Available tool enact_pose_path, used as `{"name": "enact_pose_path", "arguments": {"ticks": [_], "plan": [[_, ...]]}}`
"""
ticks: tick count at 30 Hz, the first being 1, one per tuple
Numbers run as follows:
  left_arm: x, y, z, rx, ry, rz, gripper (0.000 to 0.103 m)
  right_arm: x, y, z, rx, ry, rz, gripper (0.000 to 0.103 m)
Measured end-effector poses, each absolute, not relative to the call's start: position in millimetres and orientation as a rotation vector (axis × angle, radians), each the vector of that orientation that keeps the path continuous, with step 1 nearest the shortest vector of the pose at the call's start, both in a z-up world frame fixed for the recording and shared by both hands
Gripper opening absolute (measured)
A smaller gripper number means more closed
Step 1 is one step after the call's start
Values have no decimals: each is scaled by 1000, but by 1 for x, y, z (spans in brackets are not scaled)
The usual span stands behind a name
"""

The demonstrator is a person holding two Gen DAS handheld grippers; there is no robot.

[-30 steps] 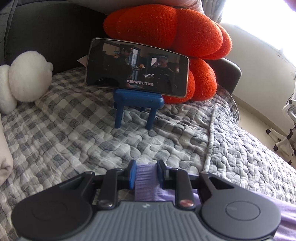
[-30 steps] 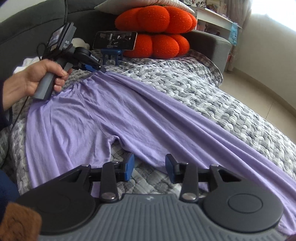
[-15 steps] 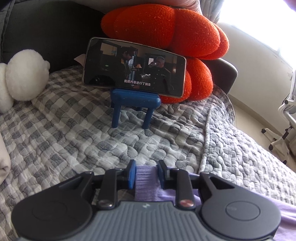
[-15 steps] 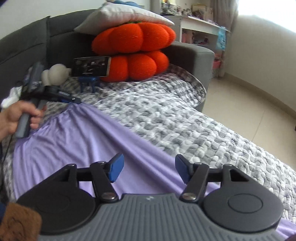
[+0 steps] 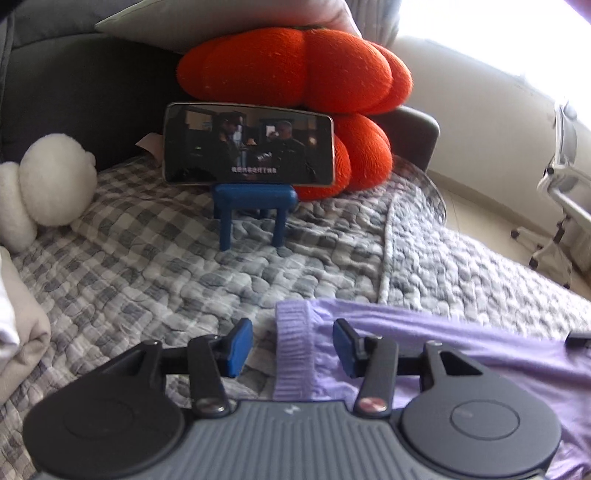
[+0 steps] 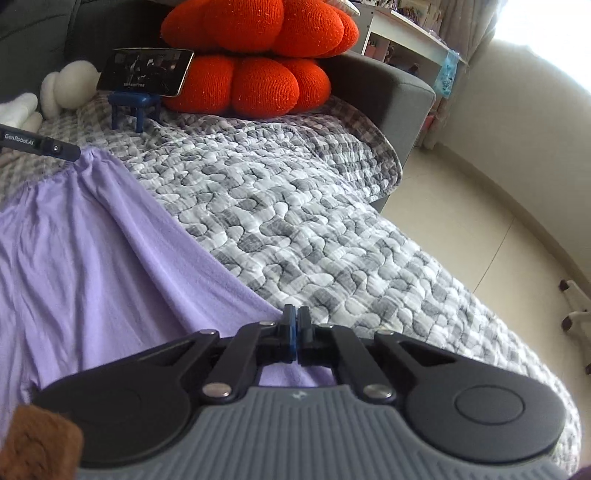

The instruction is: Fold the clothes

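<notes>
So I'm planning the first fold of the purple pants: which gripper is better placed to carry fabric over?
Probably the right gripper: its jaws are shut at the purple pants' edge, seemingly pinching it. The left gripper is opening, its pads clear of the waistband lying between them.

Grey-and-white checked quilt (image 5: pixel 155 280) covers the bed ahead of me, puckered all over. Phone (image 5: pixel 249 143) stands landscape on a small blue stand (image 5: pixel 255 212), screen lit with a dark film scene and a subtitle line. Behind it, two orange pumpkin cushions (image 5: pixel 295 66) stacked, a pale pillow (image 5: pixel 221 18) on top. White plush toy (image 5: pixel 51 184) left of the phone, against the dark grey headboard (image 5: pixel 85 99). Folded beige cloth (image 5: pixel 20 332) at my far left. White shelf unit (image 6: pixel 402 44) beyond the bed's corner; pale tiled floor (image 6: pixel 480 229) on the right.
</notes>
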State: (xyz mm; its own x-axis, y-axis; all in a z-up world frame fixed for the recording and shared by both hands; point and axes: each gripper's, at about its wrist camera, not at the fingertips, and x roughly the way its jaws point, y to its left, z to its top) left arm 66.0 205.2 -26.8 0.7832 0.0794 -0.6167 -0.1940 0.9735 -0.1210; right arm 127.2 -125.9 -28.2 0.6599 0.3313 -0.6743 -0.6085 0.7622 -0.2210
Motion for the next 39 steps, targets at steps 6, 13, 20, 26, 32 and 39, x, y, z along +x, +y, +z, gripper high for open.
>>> {"name": "enact_pose_path", "arguments": {"ticks": [6,13,20,26,32,39], "plan": [[66,199,-41,-153,679,169,50,139,-120,-42,-514,650,462,0],[57,207,-38,-182,668,178,51,144,-118,-40,-484,650,431,0],[35,217,-23,-221,632,179,51,138,-100,-13,-397,636,572,39],[17,218,-22,-234,650,148,51,138,-54,-2,-421,647,722,39],[10,210,-37,-198,685,124,55,146,-2,-19,-459,712,826,36],[3,215,-37,-189,666,112,55,144,22,-18,-545,628,749,0]]}}
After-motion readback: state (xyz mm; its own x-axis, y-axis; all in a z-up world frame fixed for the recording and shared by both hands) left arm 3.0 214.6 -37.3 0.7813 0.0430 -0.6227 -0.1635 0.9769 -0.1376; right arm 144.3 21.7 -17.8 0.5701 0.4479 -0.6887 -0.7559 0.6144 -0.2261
